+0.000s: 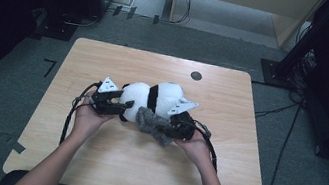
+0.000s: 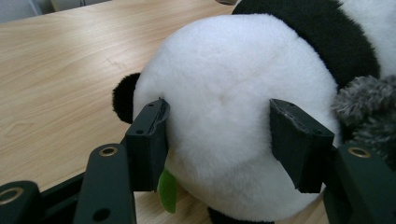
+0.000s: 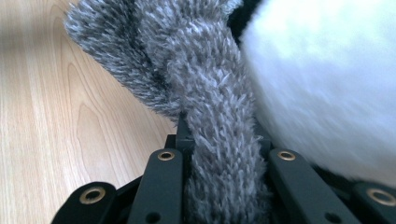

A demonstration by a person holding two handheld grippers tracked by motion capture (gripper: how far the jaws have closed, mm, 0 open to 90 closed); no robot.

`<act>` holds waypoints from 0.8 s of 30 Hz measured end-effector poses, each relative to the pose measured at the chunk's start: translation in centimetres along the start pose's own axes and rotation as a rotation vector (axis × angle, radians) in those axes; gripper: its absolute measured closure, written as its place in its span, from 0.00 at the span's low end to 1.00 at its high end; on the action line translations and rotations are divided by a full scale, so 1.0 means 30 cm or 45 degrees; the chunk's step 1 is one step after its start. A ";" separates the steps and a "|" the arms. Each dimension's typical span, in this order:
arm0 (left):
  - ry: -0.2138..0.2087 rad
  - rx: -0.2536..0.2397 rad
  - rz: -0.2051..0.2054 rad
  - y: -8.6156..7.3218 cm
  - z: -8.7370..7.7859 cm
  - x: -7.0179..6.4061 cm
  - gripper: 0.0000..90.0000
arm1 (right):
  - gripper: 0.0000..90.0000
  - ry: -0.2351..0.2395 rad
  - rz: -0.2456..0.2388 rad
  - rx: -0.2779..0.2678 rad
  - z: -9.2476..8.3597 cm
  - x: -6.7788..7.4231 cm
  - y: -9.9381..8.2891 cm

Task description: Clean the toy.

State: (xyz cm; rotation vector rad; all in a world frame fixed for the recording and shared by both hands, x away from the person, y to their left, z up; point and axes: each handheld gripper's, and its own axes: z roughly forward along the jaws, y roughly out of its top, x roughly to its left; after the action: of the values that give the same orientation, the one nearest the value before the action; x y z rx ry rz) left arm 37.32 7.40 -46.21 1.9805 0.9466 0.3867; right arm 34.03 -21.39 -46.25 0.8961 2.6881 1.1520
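From the high view we count one wooden table [image 1: 105,163], one plush panda [image 1: 161,97] lying near its middle, and one grey fuzzy cloth [image 1: 153,123] against the panda's near side. Our two hands each carry one gripper: the left gripper [image 1: 117,105] meets the panda's left end, the right gripper [image 1: 175,124] sits at the grey cloth.

In the left gripper view, we see two black jaws pressed into the panda's white body [image 2: 224,93], one on each side, clamped on it at a middling width. One black ear [image 2: 123,95] and one green tag [image 2: 167,191] show beside the left jaw.

In the right gripper view, our jaws are drawn together on the grey cloth [image 3: 219,116], which rises from between them. The panda's white fur [image 3: 327,84] lies just beside it.
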 end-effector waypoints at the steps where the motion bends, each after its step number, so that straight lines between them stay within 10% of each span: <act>1: -0.001 0.000 0.000 0.000 0.000 0.000 0.44 | 0.83 -0.001 0.002 0.001 -0.007 -0.004 -0.003; 24: -0.029 -0.014 -0.016 -0.002 0.001 0.008 0.44 | 0.82 -0.124 0.100 -0.048 -0.188 -0.132 -0.109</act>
State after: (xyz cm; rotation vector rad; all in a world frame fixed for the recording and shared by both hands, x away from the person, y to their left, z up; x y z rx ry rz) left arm 37.46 7.60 -46.29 1.9644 0.9405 0.3609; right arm 34.08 -28.93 -45.04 1.0317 2.5671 1.1389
